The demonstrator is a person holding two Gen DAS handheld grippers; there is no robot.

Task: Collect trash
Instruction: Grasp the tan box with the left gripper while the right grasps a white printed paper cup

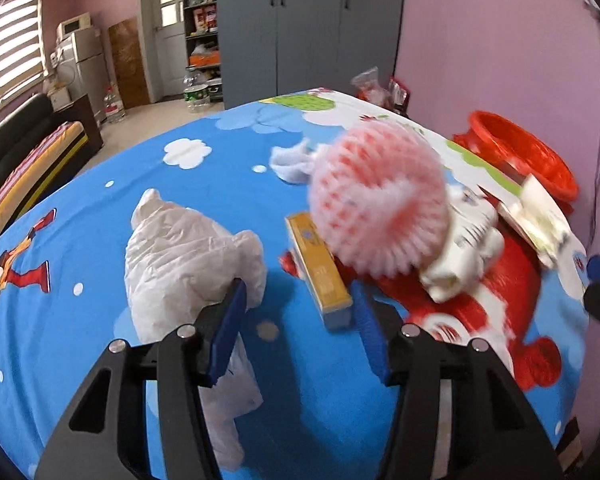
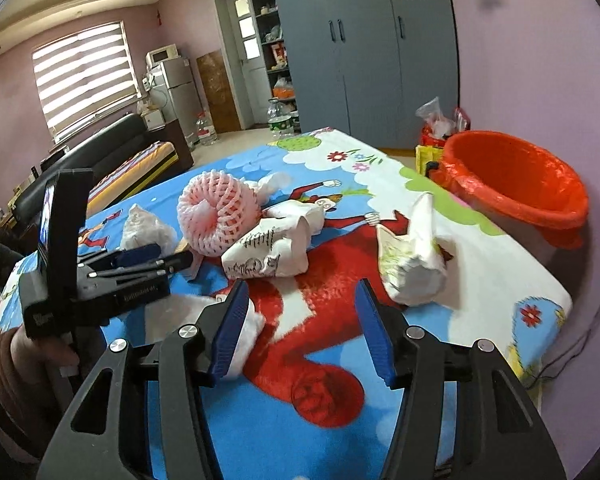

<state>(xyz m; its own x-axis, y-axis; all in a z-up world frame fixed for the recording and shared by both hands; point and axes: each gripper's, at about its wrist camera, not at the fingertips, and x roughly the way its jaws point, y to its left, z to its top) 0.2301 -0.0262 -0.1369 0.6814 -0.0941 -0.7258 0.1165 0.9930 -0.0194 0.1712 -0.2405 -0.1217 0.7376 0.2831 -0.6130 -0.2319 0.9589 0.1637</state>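
Trash lies on a cartoon-print tablecloth [image 1: 80,240]. In the left wrist view a crumpled white plastic bag [image 1: 188,256] lies by my left fingertip, a yellow box [image 1: 320,272] by my right fingertip, and a pink foam fruit net [image 1: 378,200] sits behind it. My left gripper [image 1: 300,312] is open and empty just above the cloth. In the right wrist view my right gripper [image 2: 302,320] is open and empty; a crumpled white wrapper [image 2: 414,256] lies just beyond its right finger, a printed paper bag [image 2: 272,248] ahead, the foam net [image 2: 218,214] further left.
A red-lined bin [image 2: 516,184] stands off the table's far right corner, also in the left wrist view [image 1: 524,152]. A white tissue [image 1: 292,164] lies behind the net. The left gripper [image 2: 152,260] shows at the right wrist view's left. Grey wardrobe [image 2: 360,48] and pink wall behind.
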